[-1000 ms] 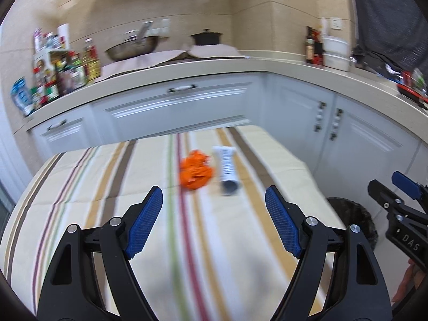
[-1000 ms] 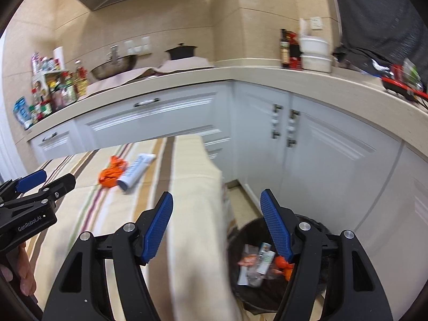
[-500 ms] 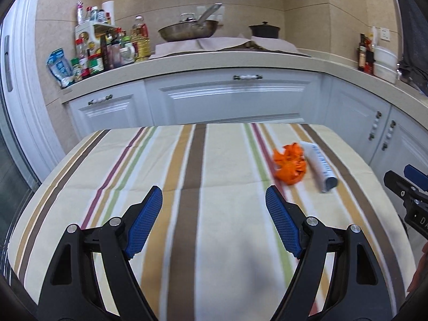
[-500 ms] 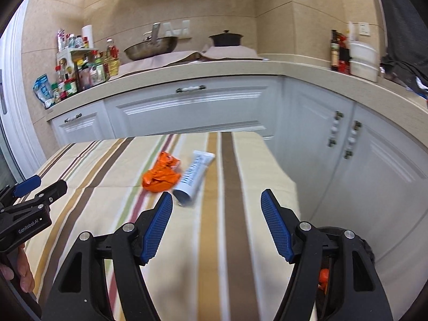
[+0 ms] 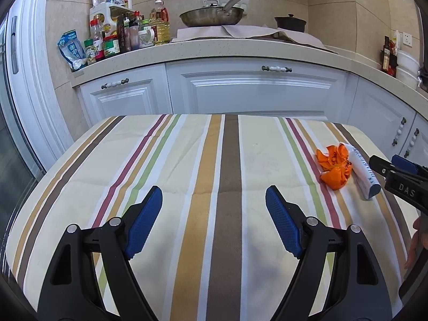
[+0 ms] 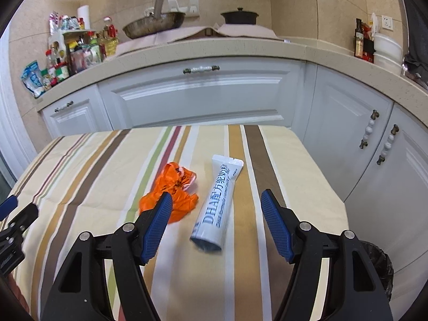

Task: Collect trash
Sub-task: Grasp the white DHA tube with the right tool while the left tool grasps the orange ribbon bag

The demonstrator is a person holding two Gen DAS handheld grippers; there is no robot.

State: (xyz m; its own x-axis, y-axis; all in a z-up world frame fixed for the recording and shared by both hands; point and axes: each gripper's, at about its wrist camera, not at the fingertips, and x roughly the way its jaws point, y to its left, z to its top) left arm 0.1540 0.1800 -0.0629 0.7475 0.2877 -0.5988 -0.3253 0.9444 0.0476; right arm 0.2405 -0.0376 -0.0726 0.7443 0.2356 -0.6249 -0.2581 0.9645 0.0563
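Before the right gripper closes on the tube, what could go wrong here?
1. The tube lies angled between the open fingers of the right gripper, so they may clip only its cap end and let it slip.
2. The orange wrapper lies right beside the tube, at the left fingertip; it may get pinched or pushed along.
3. The striped cloth could bunch if the fingers drag on it.
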